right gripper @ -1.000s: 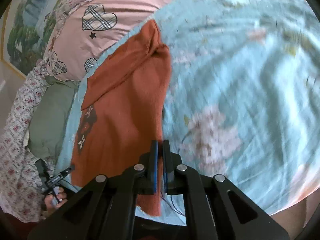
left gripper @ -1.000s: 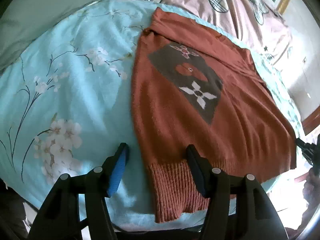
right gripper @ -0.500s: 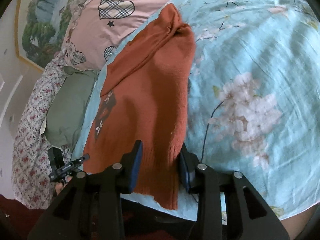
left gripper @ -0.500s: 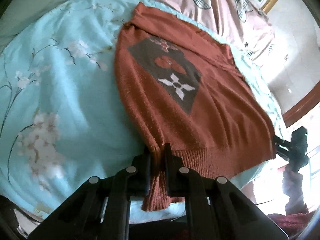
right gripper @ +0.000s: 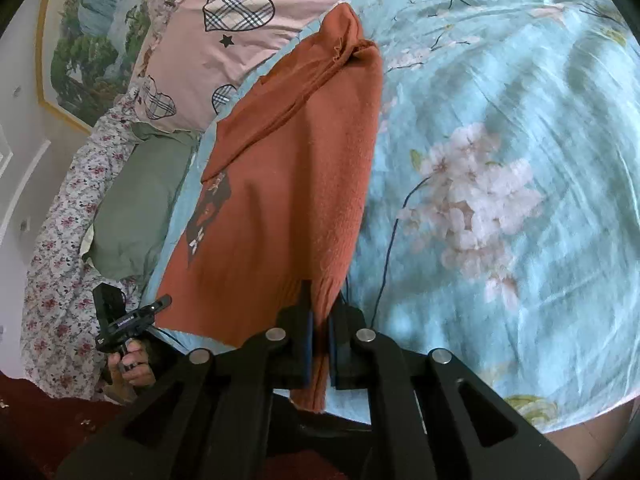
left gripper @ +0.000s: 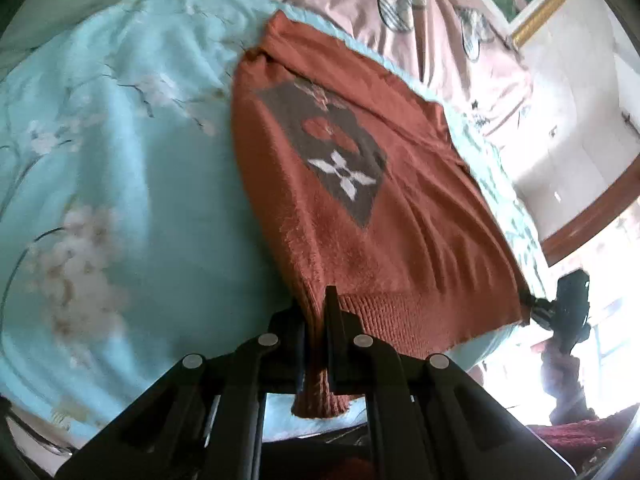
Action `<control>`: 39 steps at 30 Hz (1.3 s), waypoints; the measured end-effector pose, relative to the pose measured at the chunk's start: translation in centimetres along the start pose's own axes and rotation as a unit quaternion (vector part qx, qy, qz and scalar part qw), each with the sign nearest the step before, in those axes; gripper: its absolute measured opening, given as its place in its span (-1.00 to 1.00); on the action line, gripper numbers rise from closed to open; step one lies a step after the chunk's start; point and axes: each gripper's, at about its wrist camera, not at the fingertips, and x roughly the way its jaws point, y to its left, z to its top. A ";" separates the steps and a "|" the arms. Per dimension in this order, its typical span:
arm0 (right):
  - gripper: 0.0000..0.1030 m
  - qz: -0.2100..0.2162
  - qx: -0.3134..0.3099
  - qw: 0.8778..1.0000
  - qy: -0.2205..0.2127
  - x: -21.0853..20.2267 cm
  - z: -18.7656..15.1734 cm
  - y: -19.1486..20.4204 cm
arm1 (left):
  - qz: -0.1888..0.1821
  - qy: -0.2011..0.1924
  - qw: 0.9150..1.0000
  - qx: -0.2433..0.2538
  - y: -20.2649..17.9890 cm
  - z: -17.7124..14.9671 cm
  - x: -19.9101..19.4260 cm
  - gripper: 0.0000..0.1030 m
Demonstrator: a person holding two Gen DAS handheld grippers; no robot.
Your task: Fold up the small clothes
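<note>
My left claw [left gripper: 316,312] and right claw [right gripper: 320,312] each clamp a hem corner of the rust sweater [left gripper: 360,184], lying flat on the bed [left gripper: 120,184], ready to fold it.

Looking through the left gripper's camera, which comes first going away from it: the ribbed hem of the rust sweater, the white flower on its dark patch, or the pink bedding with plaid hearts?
1. Ribbed hem: nearest, pinched in the left gripper at the bottom.
2. White flower: mid-sweater, on the dark patch.
3. Pink bedding: farthest, past the sweater's top edge.
</note>
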 end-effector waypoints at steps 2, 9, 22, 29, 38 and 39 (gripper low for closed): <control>-0.87 0.022 -0.004 1.000 -0.015 -0.5 0.6 0.7 | -0.008 -0.010 1.000 -0.012 0.4 0.1 -0.5 -0.90; -0.87 0.062 -0.019 0.994 -0.088 -2.4 4.5 2.9 | -0.021 -0.056 0.998 0.011 -2.2 3.1 -2.7 -0.89; -0.87 0.012 -0.058 0.987 -0.151 3.0 20.7 5.3 | -0.010 -0.145 0.989 0.025 -4.9 18.8 -1.2 -0.89; -0.87 -0.034 -0.053 0.988 -0.141 9.0 28.7 4.2 | 0.027 -0.152 0.987 0.032 -4.5 28.4 4.7 -0.89; -0.87 -0.118 -0.043 0.987 -0.097 16.1 32.7 0.9 | 0.065 -0.108 0.992 0.024 -1.5 34.9 14.5 -0.88; -0.81 -0.122 -0.036 0.988 -0.089 16.7 32.7 0.3 | 0.072 -0.100 0.992 0.024 -1.1 35.2 15.6 -0.88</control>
